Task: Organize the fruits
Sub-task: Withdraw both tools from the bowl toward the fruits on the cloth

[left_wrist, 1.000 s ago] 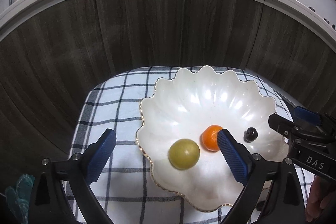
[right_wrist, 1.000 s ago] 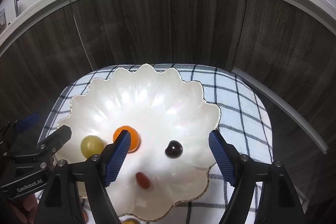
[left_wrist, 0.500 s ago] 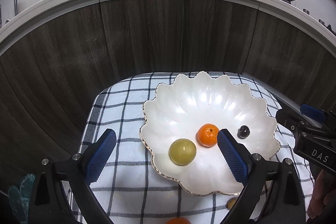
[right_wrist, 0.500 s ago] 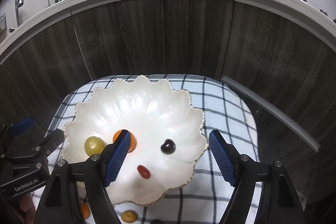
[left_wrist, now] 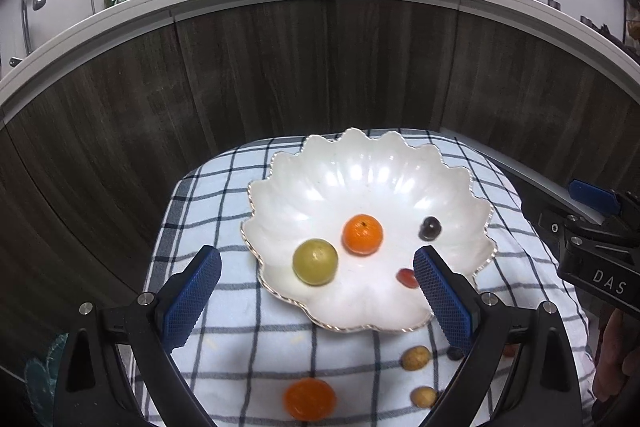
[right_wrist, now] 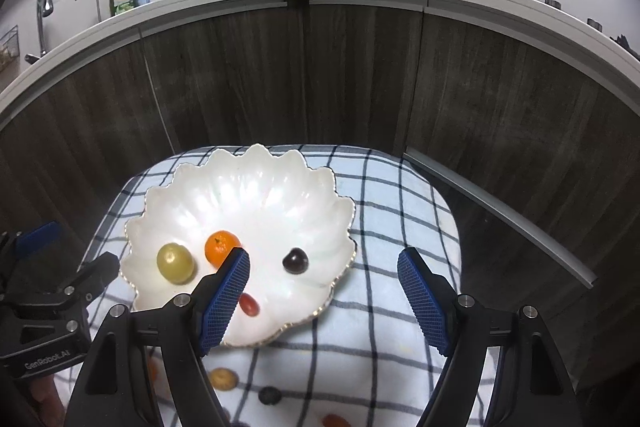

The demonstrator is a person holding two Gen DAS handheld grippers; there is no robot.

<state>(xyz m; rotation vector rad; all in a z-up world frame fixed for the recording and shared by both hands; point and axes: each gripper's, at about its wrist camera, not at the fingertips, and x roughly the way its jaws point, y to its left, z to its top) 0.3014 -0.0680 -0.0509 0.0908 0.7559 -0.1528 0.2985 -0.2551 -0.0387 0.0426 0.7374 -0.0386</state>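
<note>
Left wrist view: my left claw hangs released over the scalloped white bowl, empty. I see a green fruit, a mandarin, a dark grape and a red one inside. My right claw is likewise spread and holding nothing. Loose fruits lie on the checked cloth.

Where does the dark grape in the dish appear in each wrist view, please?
Left wrist view: the dark grape lies right of centre in the white dish, right of the small orange and just above the left gripper's right finger.
Right wrist view: the grape sits near the picture's centre, between the two fingers of the right gripper, right of the orange.
Shared landmark: the small red fruit just nearer the camera than the grape.
</note>
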